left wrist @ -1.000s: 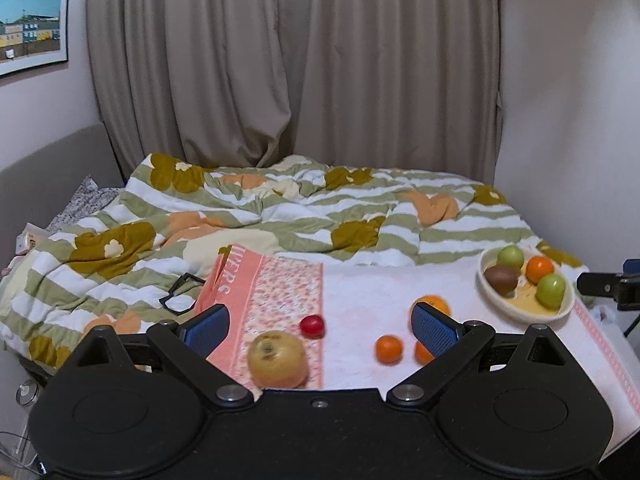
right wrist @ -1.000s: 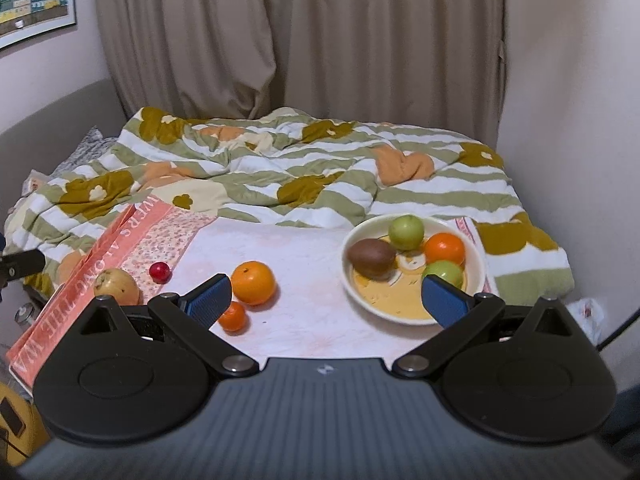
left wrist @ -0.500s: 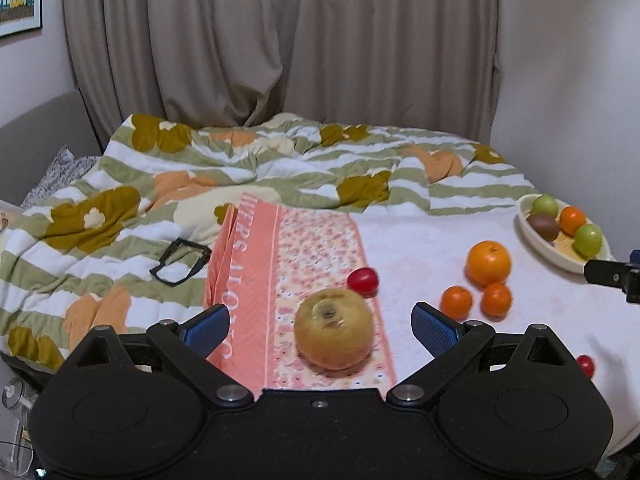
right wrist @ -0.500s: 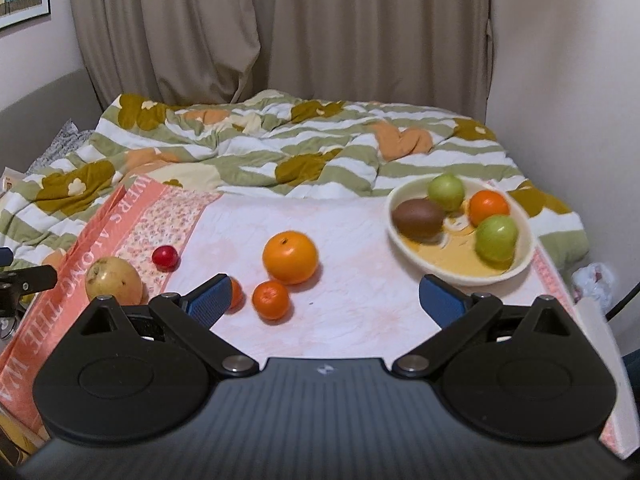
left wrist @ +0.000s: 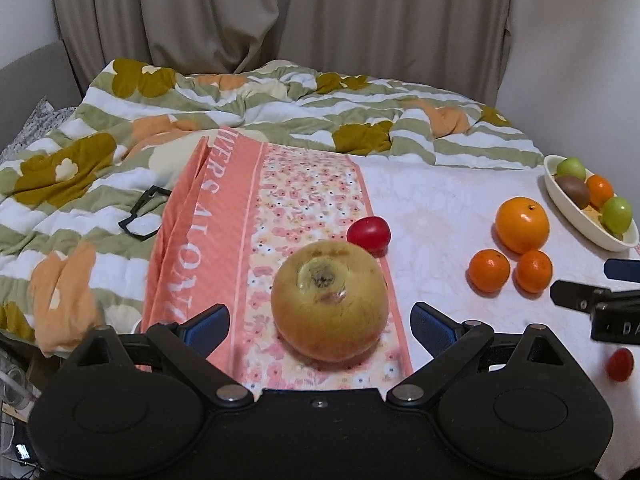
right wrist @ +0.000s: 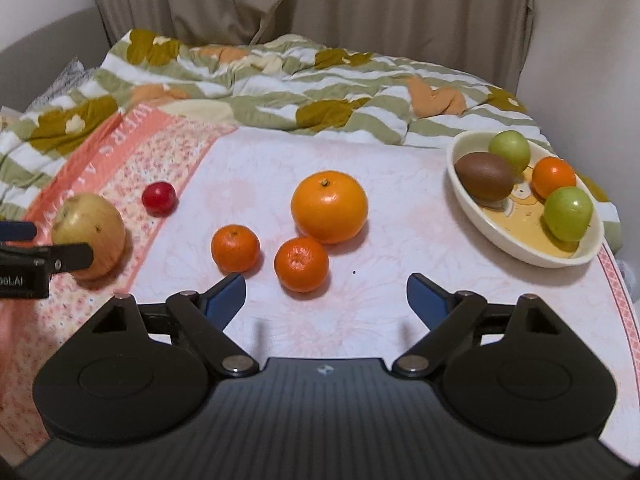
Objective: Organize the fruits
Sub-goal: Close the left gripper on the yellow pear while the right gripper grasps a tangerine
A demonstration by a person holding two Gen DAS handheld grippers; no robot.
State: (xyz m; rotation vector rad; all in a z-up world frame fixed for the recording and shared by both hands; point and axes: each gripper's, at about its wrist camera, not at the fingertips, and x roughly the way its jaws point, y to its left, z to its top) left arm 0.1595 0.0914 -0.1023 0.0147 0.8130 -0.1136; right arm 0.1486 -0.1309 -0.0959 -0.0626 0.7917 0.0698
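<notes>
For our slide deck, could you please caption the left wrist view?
Open left gripper lines up on a yellow apple resting on the floral cloth.

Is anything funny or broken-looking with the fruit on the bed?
The big yellow apple has a brownish bruise beside its dimple. A pair of black glasses lies on the striped blanket, a strange place for them. Most fruit sits loose outside the bowl. Nothing is spilled.
</notes>
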